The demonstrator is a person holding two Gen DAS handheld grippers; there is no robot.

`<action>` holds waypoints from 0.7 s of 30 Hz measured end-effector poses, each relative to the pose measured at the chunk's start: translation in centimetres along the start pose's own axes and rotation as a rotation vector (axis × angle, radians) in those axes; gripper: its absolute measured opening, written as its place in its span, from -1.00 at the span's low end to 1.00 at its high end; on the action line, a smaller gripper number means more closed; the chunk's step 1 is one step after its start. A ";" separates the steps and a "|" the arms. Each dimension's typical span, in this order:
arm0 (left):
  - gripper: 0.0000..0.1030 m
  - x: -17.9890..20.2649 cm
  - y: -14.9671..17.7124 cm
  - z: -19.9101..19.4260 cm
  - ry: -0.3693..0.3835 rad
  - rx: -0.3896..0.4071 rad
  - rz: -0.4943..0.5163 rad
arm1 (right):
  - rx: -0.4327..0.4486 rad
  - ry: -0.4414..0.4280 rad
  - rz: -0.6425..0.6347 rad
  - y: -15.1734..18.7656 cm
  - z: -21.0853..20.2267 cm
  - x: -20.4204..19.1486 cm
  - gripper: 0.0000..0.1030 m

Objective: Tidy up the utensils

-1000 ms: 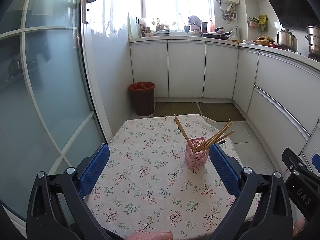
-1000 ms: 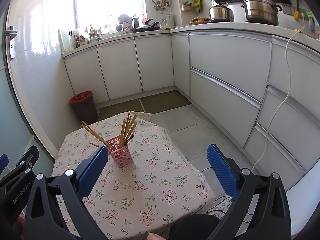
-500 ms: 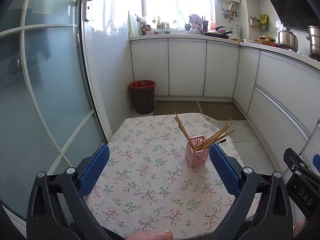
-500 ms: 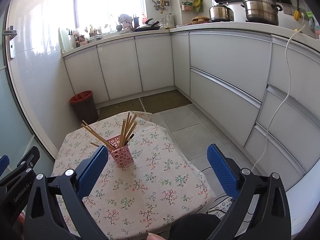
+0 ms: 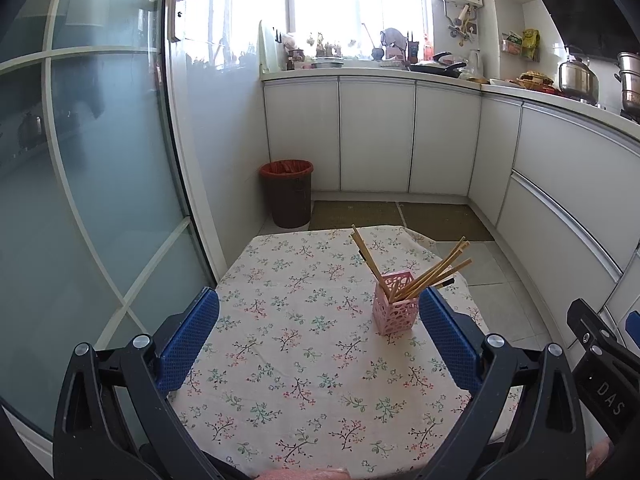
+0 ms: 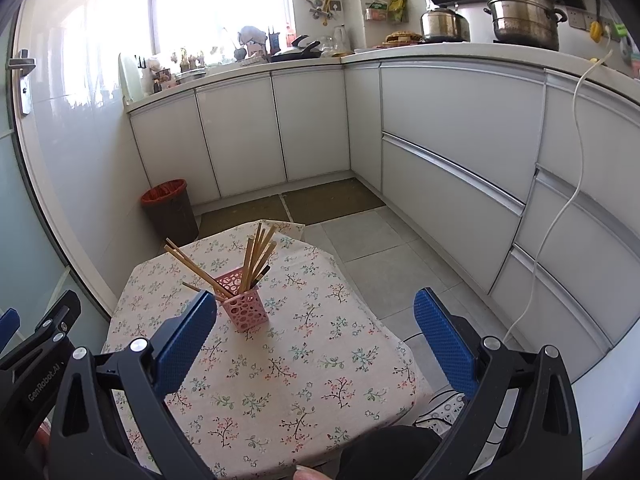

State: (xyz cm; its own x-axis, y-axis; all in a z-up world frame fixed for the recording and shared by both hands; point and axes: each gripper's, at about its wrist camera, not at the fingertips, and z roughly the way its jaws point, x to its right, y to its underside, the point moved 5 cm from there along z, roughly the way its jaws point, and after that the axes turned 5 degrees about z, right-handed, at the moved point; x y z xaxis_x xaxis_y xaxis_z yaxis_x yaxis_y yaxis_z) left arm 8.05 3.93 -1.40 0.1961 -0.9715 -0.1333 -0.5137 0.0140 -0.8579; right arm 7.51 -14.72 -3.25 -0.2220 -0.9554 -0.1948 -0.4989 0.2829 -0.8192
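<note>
A pink perforated holder stands upright on the small table with the floral cloth. Several wooden chopsticks stick out of it, fanned to both sides. My left gripper hangs above the table's near half, open, nothing between its blue pads; the holder sits just inside its right pad. My right gripper is open too, held above the table's near right part, the holder just beyond its left pad.
A brown bin with a red liner stands on the floor beyond the table. White cabinets run along the back and right. A glass door is close on the left. A white cable hangs down the cabinets.
</note>
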 end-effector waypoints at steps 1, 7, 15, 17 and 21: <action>0.86 0.0 0.0 0.0 -0.009 0.006 0.005 | -0.002 0.000 0.002 0.0 0.0 0.0 0.87; 0.75 0.5 -0.1 -0.3 0.010 0.032 0.021 | -0.021 0.000 0.017 0.2 0.4 0.2 0.87; 0.72 1.0 -0.4 -0.8 0.025 0.068 0.040 | -0.026 0.004 0.023 0.3 0.5 0.3 0.87; 0.87 0.9 -0.4 -0.7 0.039 0.057 0.039 | -0.025 0.006 0.027 0.3 0.6 0.4 0.87; 0.86 0.9 -0.2 -0.5 0.053 0.037 0.035 | -0.026 0.010 0.034 0.3 0.5 0.5 0.87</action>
State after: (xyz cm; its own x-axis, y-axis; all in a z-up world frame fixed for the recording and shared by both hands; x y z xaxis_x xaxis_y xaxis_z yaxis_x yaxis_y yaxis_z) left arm 7.91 2.92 -1.07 0.1334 -0.9815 -0.1373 -0.4878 0.0556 -0.8712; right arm 7.69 -15.15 -3.90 -0.2479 -0.9442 -0.2169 -0.5121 0.3177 -0.7980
